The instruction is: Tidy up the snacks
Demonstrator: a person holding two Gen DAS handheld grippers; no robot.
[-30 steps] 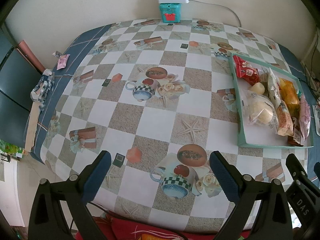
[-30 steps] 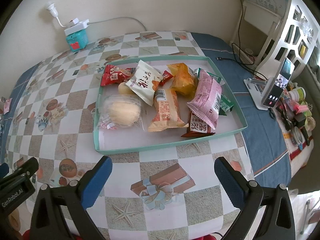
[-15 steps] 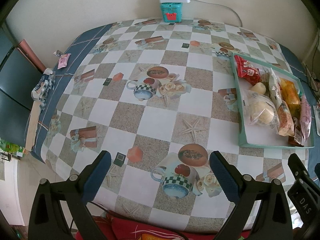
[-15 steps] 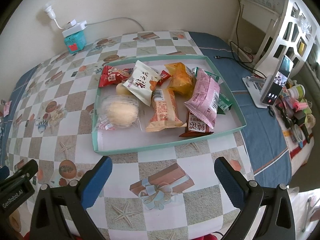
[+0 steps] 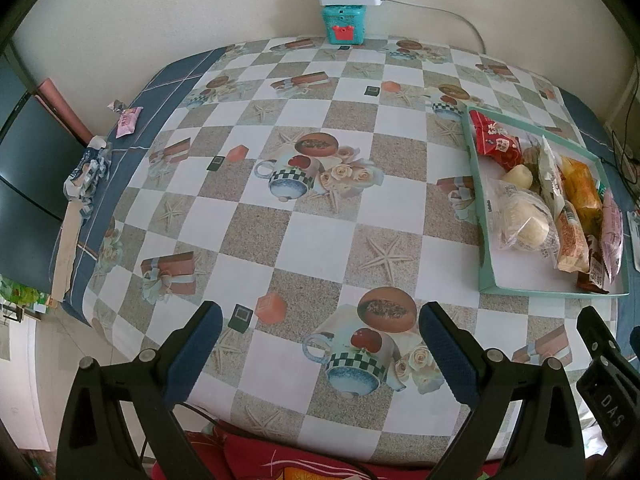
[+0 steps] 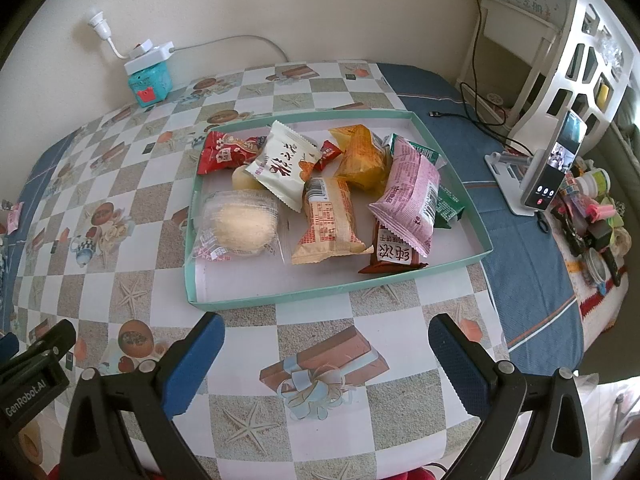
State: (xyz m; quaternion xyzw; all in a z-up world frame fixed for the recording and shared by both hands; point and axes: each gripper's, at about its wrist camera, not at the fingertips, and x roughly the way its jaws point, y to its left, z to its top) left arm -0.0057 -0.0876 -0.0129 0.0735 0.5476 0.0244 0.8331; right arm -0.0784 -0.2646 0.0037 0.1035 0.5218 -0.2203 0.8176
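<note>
A shallow teal tray [image 6: 336, 290] [image 5: 484, 236] sits on the checked tablecloth and holds several wrapped snacks. Among them are a red packet [image 6: 228, 152], a white packet [image 6: 286, 168], a clear-wrapped round bun [image 6: 240, 226], an orange packet [image 6: 330, 220], a yellow packet [image 6: 362, 156], a pink packet [image 6: 410, 196] and a brown bar [image 6: 394, 258]. My right gripper [image 6: 326, 354] stands open just in front of the tray's near rim, with nothing between its fingers. Left of the tray, my left gripper [image 5: 318, 344] is open and empty above the near edge of the table.
A small pink wrapped snack [image 5: 129, 121] and crumpled wrappers [image 5: 86, 174] lie near the table's left edge. A teal box with a power strip [image 5: 344, 20] stands against the back wall. A phone on a stand [image 6: 548, 168], a cable and cluttered small items [image 6: 596, 220] are at the right.
Both views have shifted slightly; the tray sits a little farther from the right gripper. Both grippers stay open and empty, and no snack has moved.
</note>
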